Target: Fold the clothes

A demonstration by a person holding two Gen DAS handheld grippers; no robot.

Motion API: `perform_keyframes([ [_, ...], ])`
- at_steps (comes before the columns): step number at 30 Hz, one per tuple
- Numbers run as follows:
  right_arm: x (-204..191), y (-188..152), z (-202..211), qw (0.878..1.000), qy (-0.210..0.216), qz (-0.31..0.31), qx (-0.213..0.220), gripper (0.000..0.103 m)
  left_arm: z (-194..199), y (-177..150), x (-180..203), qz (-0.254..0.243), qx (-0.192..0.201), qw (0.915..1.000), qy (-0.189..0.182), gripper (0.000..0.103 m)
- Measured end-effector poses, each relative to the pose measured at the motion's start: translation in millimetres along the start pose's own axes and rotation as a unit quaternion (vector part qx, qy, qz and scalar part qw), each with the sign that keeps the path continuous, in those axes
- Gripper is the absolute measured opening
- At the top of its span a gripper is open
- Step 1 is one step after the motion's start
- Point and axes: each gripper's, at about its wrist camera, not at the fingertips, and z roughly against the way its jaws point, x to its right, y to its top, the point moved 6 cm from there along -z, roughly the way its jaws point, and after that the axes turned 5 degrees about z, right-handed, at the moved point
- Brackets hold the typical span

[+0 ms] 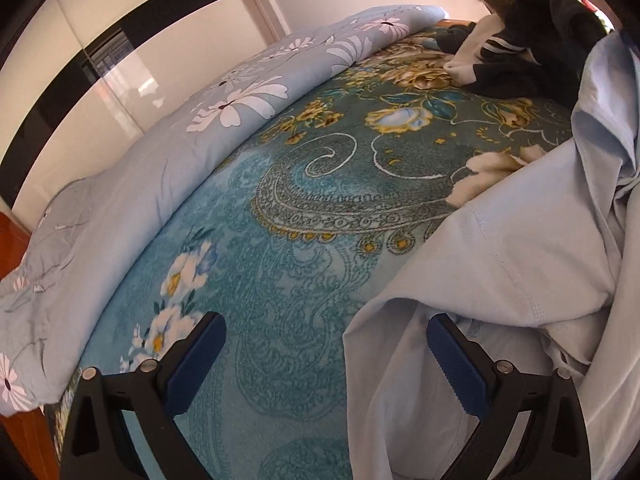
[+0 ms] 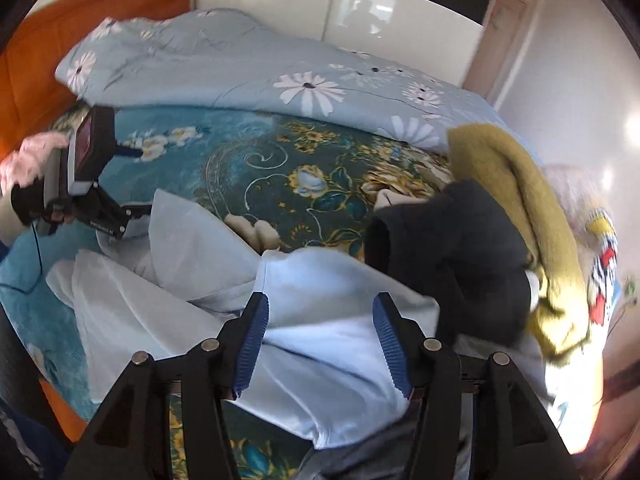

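Pale blue shirt (image 2: 320,320), crumpled and unfolded, lies on the near part of the bed, spread over the teal floral blanket (image 1: 280,260). In the right wrist view, the right hand-held gripper (image 2: 320,344) hangs directly over a bunched part of this shirt with its two blue-padded fingers (image 2: 252,344) set apart; cloth shows in the gap between them, but neither pad visibly pinches it. In the left wrist view, the left hand-held gripper (image 1: 324,360) is also spread wide. Its left finger is over bare blanket, and its right finger (image 1: 456,364) sits at the edge of the shirt (image 1: 500,280), with a fold of fabric draped just beside it; whether the pad touches the cloth cannot be told. The same gripper (image 2: 124,216) appears from the side at the left of the right wrist view, low at the shirt's left edge.

Farther back, to the right of the shirt, stands a heap of other clothes: a black garment (image 2: 452,248) just beyond the shirt, an olive-yellow knit (image 2: 520,208) lying over and behind it, and a white piece with black stripes (image 1: 480,52) beside the black one. At the far right a bright printed fabric (image 2: 604,256) shows.

Beyond the blanket, along the far side of the bed, a light blue quilt with white daisies (image 2: 260,68) is bunched lengthwise. An orange headboard (image 2: 60,40) rises at the far left, and a glossy white wardrobe (image 2: 340,8) stands behind the bed.
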Motion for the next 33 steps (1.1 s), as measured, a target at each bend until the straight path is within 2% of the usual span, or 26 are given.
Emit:
perform_keyframes([
  [4, -3, 26, -33, 0.997, 0.034, 0.068, -0.025, 0.056, -11, 6, 7, -0.023, -0.003, 0.9995, -0.021, 0.094],
  [8, -8, 34, -70, 0.985, 0.056, 0.132, -0.099, 0.056, -22, 9, 12, -0.030, -0.011, 0.9982, -0.051, 0.085],
  [13, -10, 22, -96, 0.967, 0.057, 0.173, -0.177, 0.056, -27, 7, 20, -0.018, -0.023, 0.9941, -0.105, 0.051],
  [15, -11, 18, -99, 0.963, 0.058, 0.180, -0.190, 0.054, -25, 7, 21, -0.006, -0.022, 0.9921, -0.124, 0.030],
  [16, -12, 16, -98, 0.963, 0.059, 0.180, -0.191, 0.051, -24, 7, 22, -0.002, -0.021, 0.9919, -0.126, 0.016],
  [18, -14, 12, -94, 0.964, 0.064, 0.179, -0.187, 0.023, -21, 8, 22, 0.008, -0.016, 0.9914, -0.130, 0.005],
  [19, -15, 10, -90, 0.965, 0.064, 0.178, -0.183, 0.018, -18, 9, 21, 0.016, -0.011, 0.9910, -0.132, 0.003],
  [20, -17, 8, -86, 0.966, 0.066, 0.176, -0.178, 0.008, -15, 9, 20, 0.024, -0.007, 0.9907, -0.134, 0.003],
  [26, -23, 3, -55, 0.977, 0.027, 0.154, -0.142, 0.005, 17, 15, 8, 0.070, 0.035, 0.9902, -0.116, 0.002],
  [29, -23, 15, -23, 0.986, -0.002, 0.134, -0.099, 0.005, 46, 23, -9, 0.101, 0.068, 0.9873, -0.102, 0.002],
  [33, -14, 48, 33, 0.992, -0.061, 0.104, -0.024, 0.004, 99, 35, -39, 0.138, 0.119, 0.9810, -0.066, 0.002],
])
